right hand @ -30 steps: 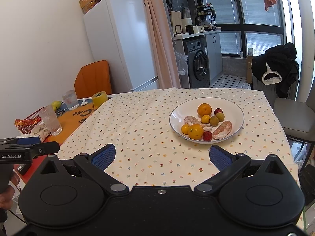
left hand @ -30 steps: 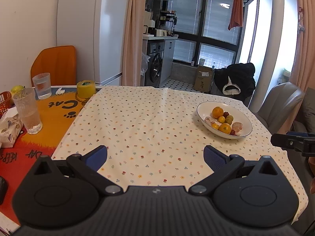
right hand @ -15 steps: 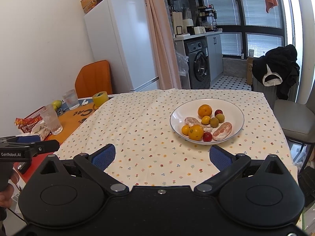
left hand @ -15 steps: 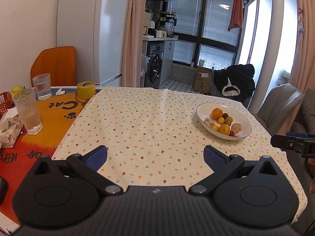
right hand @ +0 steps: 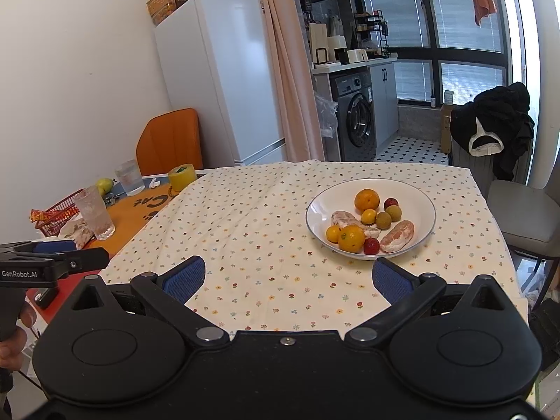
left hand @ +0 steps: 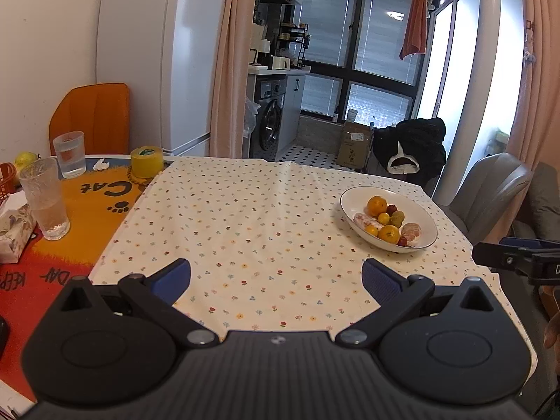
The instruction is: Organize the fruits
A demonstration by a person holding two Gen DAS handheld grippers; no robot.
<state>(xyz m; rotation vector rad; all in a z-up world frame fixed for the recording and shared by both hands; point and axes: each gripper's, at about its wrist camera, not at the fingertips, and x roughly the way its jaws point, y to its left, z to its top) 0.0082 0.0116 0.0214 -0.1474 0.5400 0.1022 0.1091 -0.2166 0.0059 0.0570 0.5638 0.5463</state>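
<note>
A white bowl (right hand: 416, 192) (left hand: 353, 197) stands on the flowered tablecloth at the right side of the table. It holds oranges (right hand: 366, 200), small yellow and red fruits, a green one (right hand: 383, 219) and peeled pinkish segments (right hand: 397, 235). My right gripper (right hand: 288, 274) is open and empty, hovering near the table's front edge, with the bowl just beyond its right finger. My left gripper (left hand: 276, 274) is open too, empty, over the cloth's front middle, the bowl far to its right.
The left end of the table, on an orange mat, carries two glasses (left hand: 44, 198), a yellow tape roll (left hand: 147, 156), a tissue pack (left hand: 12, 225), a red basket (right hand: 57, 215) and a pear (right hand: 105, 184). A grey chair (left hand: 490, 189) stands at the right, an orange chair (left hand: 91, 117) at the far left.
Both grippers have drifted back a little, so the bowl looks slightly smaller and farther. Their jaws stayed open.
</note>
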